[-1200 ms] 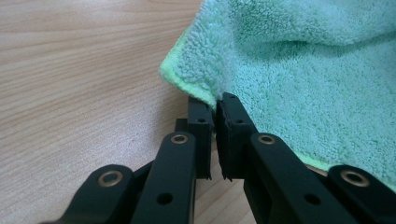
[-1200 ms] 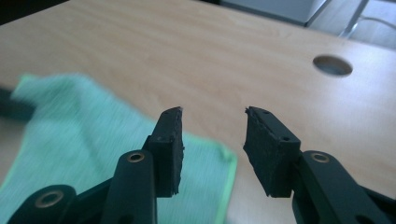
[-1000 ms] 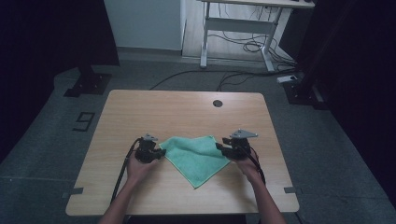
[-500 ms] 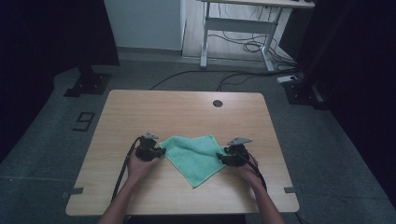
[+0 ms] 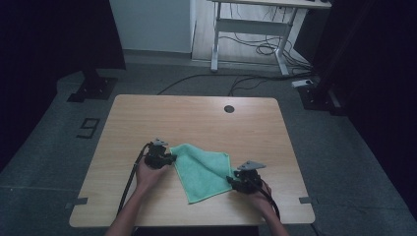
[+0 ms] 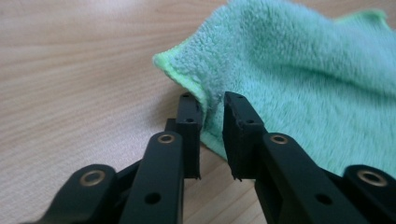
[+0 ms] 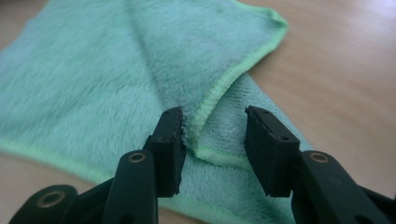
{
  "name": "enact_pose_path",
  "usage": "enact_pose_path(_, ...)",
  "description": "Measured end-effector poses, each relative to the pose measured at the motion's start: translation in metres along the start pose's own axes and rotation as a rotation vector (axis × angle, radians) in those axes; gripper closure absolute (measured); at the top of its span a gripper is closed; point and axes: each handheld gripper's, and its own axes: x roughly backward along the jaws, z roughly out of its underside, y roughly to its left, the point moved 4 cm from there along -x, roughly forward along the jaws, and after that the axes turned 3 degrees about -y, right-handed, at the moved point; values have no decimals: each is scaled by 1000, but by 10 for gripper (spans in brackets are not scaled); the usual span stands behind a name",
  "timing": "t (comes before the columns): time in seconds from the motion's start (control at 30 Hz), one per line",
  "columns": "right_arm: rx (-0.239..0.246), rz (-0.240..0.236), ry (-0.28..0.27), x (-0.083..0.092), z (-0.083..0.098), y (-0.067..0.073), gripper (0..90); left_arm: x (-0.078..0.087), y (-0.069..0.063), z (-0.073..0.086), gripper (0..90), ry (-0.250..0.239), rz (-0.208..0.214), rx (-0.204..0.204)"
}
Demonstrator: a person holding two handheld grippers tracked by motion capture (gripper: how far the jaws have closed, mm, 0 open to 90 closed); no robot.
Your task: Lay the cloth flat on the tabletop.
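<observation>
A green microfibre cloth (image 5: 204, 169) lies folded on the wooden table (image 5: 196, 118). My left gripper (image 5: 169, 158) rests at the cloth's left corner. In the left gripper view the cloth (image 6: 303, 70) has a raised hem standing loosely between the jaws of the left gripper (image 6: 212, 100), which have just been opening. My right gripper (image 5: 231, 181) is at the cloth's near right edge. In the right gripper view the right gripper (image 7: 214, 114) straddles the folded hem of the cloth (image 7: 116, 70). Its jaws have just been closing but stand wide, not pressing.
A round cable hole (image 5: 229, 108) sits near the table's far edge. Beyond the table stand a white desk frame (image 5: 246, 29) with floor cables and a black stand base (image 5: 93, 88). Bare wood surrounds the cloth.
My right gripper has moved down and toward the near edge, from the cloth's right corner to its near right side. The left hand has stayed put.
</observation>
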Motion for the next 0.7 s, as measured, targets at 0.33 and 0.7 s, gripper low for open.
enact_pose_path(0.33,2,-13,-41,17,20,32,544,18,13,-4,588,-51,-56,13)
enact_pose_path(0.7,-43,-6,-116,26,-1,0,487,27,-38,15,556,-57,101,-68)
